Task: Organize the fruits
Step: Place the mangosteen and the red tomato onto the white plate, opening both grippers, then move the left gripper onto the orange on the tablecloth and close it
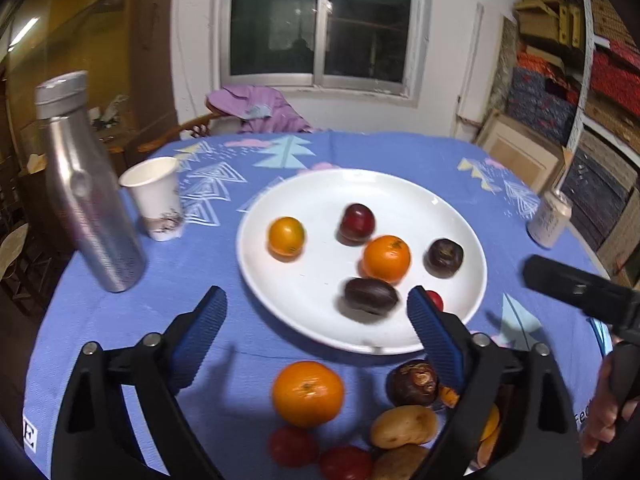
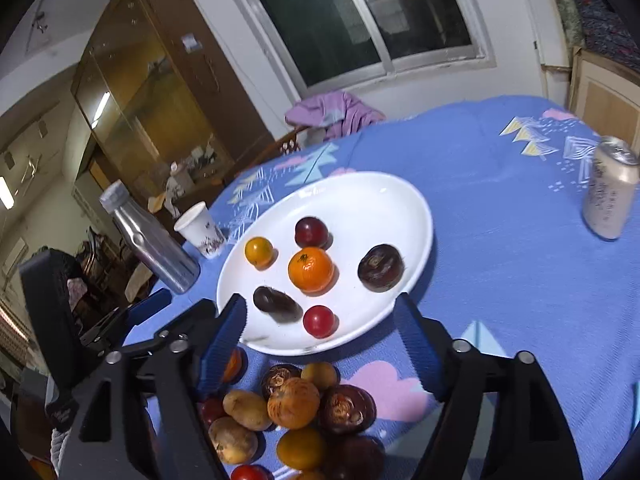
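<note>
A white plate on the blue tablecloth carries an orange, a small yellow fruit, a red plum, a round dark fruit, a blurred oblong dark fruit and a small red tomato. My left gripper is open at the plate's near rim, nothing between its pads. My right gripper is open too, empty, just behind the tomato. A heap of loose fruit lies on the cloth under both grippers.
A silver bottle and a paper cup stand left of the plate. A drink can stands right. A chair with purple cloth is behind the table; stacked boxes fill the right wall.
</note>
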Tool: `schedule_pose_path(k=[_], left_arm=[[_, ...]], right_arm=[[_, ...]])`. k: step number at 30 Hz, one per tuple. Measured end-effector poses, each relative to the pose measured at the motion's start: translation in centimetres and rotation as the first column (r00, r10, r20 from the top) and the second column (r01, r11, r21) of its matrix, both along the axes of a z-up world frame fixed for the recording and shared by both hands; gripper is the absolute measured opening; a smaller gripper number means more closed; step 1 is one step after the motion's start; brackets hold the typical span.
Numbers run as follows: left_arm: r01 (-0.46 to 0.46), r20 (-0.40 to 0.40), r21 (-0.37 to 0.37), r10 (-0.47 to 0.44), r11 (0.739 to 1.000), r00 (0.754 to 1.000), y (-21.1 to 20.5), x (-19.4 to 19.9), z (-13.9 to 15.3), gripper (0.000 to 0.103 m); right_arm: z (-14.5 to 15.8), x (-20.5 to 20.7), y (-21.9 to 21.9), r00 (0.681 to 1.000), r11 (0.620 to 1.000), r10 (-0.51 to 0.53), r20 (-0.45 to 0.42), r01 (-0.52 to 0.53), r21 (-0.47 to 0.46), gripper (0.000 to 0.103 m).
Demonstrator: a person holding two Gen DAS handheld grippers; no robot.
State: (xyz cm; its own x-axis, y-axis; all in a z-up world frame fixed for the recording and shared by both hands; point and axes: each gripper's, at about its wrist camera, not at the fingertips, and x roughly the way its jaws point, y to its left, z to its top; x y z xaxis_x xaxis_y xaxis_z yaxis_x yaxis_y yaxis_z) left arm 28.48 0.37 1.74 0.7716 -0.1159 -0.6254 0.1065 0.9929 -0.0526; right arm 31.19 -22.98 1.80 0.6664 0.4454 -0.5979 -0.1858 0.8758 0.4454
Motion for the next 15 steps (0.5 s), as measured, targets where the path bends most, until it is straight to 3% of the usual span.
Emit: schedule_pose_path(k=[4,9,12,15], left_arm=[[-0.042,-0.034,-0.022,0.041,0.999,0.999,2.3,-1.0,-0.6,0.094],[-0.066,-0.112,-0.002,0.066,0.998,0.992,3.4,-2.1,-2.9,0.094],[-0.049,-0.112,0.021,0.051,0.999,0.992,2.9,-2.6,-3.5,0.094],[-0.028,-0.106,0.077,0.036,0.997,0.994,1.8,-2.6,-4.0,0.095]], right_arm=[[0.2,-2.1,-2.2,0.998,0.997,-0.061,0.009,0.061,0.044,0.095],[-2.0,-3.3,-5.1,0.988,0.984,-0.131,-0.086,0.14,0.11,0.096],[-3.2,-2.9,-6.6,0.977,0.966,-0.144,-0.156,0.174,0.193,0.096],[-3.7,-2.7,-7.1,0.972,0.958,-0.155,-0.178,0.192,0.215,0.096]])
